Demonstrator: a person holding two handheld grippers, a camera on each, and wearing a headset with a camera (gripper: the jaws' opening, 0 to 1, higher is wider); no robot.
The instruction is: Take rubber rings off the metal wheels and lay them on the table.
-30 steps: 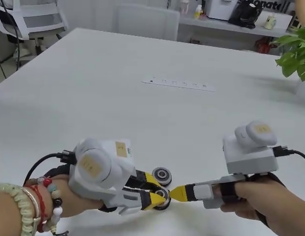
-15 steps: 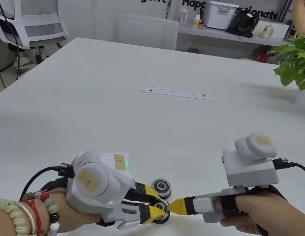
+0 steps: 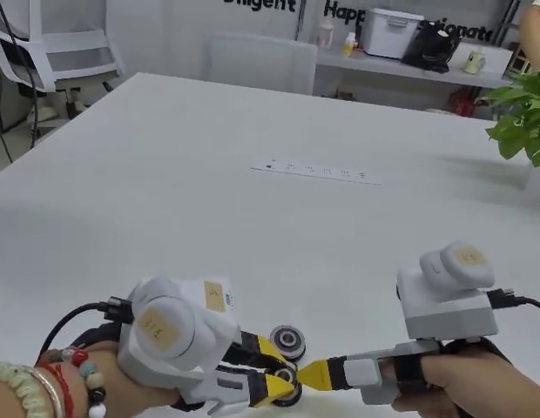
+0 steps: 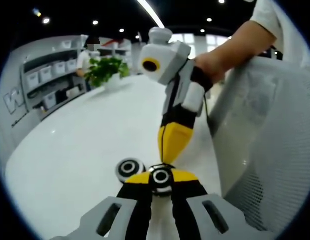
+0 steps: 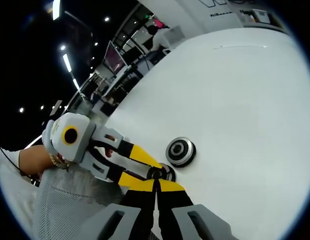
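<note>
Wheel (image 4: 161, 178), ring on, is clamped in the left gripper (image 3: 277, 383) jaws, low over the table (image 3: 253, 235). The right gripper (image 3: 303, 374), jaws pressed together, meets the wheel's rim tip-on from the opposite side. A second wheel (image 3: 288, 341) lies just beyond.

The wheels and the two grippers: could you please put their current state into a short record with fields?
Left gripper: shut on held wheel
Right gripper: jaws together, tips at the held wheel; grip on its ring cannot be told
Free wheel: flat on table, beside the held wheel, apart from both grippers
</note>
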